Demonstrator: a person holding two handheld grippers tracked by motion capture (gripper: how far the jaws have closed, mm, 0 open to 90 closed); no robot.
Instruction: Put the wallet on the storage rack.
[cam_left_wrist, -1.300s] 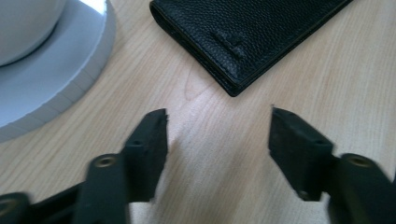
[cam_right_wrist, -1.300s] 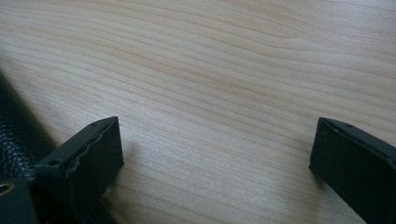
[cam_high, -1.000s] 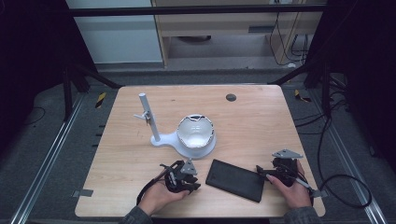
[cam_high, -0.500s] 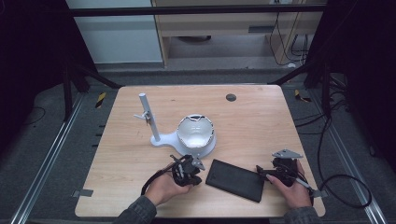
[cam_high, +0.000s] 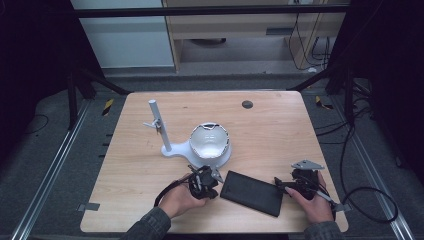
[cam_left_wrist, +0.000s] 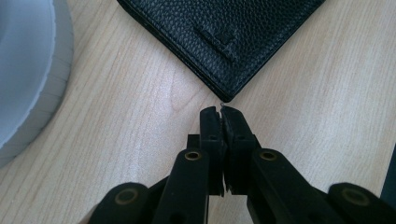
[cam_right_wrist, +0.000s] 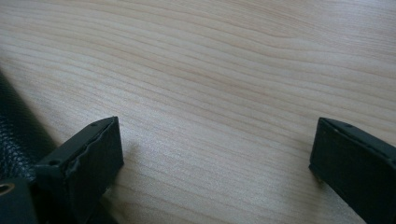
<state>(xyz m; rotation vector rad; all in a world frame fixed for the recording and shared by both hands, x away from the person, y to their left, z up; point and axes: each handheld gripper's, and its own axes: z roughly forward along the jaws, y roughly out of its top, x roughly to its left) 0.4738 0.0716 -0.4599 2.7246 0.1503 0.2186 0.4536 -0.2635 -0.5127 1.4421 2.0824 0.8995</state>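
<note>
High view: wallet (cam_high: 252, 192) flat, long axis left-right; left tool (cam_left_wrist: 220, 111) closed, empty; right tool (cam_right_wrist: 212, 149) wide, empty.

Pale wood tabletop (cam_high: 280, 130) on dark grey carpet (cam_high: 45, 150), metal floor rails (cam_high: 47, 185) alongside, light cabinets (cam_high: 235, 30) behind, pretty dim room.

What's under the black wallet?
The wallet lies flat on the wooden table, with bare wood all around it. Its closed cover hides anything inside or beneath. The shut left tool points at its corner.
</note>
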